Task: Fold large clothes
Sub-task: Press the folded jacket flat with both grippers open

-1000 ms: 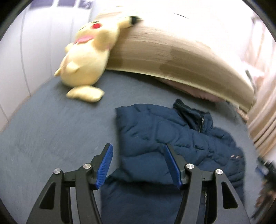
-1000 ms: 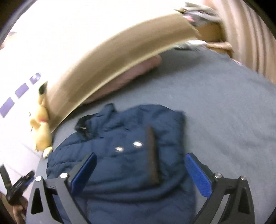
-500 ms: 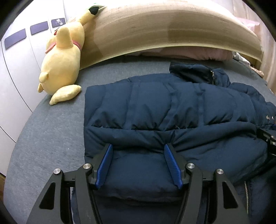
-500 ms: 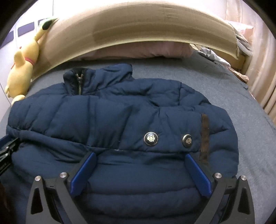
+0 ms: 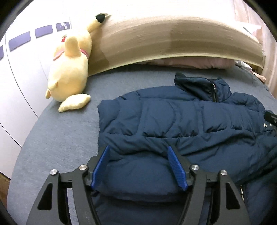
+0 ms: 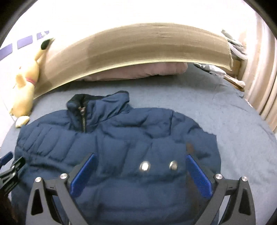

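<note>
Navy jacket, grey bedsheet, yellow plush

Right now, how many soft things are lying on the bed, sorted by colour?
Blue: 1, the puffy jacket
Yellow: 1, the plush toy
Pink: 1, the pillow
Total: 3

Both views are lit by soft indoor light from above, with the wall behind the headboard blown out to near white in the right wrist view. The fisheye lens bends the headboard into an arc and leaves black corners. The right view is smeared by motion: the jacket and its snaps look blurred. The left view is sharper, with the jacket's quilting crisp.
</note>
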